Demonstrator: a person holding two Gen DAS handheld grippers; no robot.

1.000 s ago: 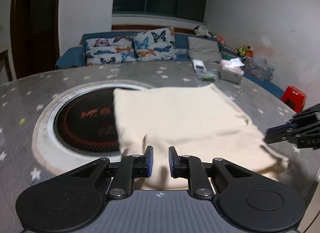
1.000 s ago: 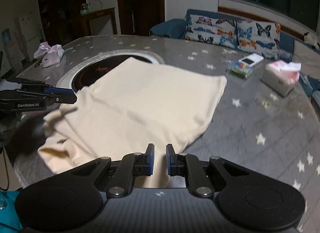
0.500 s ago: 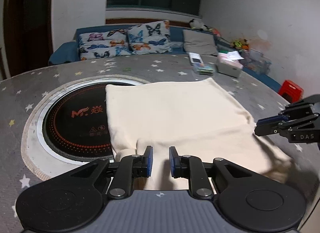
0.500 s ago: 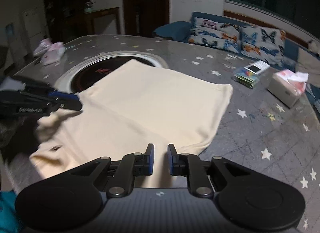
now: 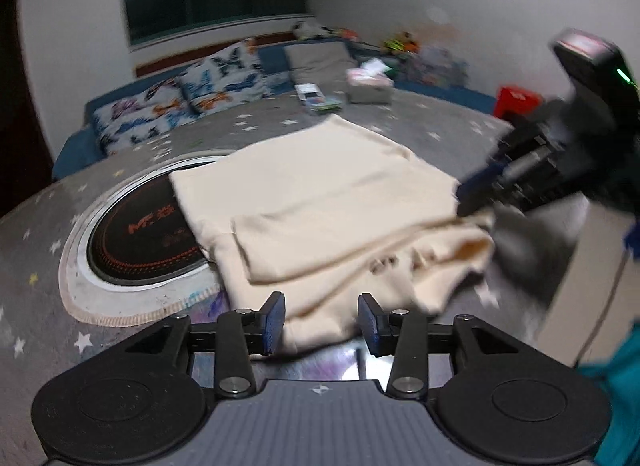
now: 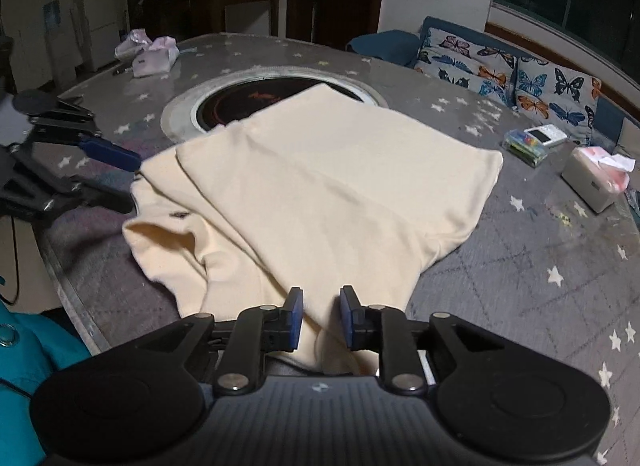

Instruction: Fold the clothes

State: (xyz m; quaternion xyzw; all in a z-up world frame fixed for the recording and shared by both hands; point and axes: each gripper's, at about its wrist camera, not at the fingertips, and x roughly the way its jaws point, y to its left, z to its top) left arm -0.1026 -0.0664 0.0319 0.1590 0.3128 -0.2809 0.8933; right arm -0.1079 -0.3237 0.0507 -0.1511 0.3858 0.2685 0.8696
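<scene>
Cream garment [image 6: 320, 185] lies part-folded on table [image 6: 540, 266] — both grippers parted.

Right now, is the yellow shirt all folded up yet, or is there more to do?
Not yet. The cream garment lies doubled over on the table, its far part smooth. In hand: nothing, since the left gripper and right gripper are both open at its near edge. Left to do: the near end is still rumpled and needs another fold.
</scene>
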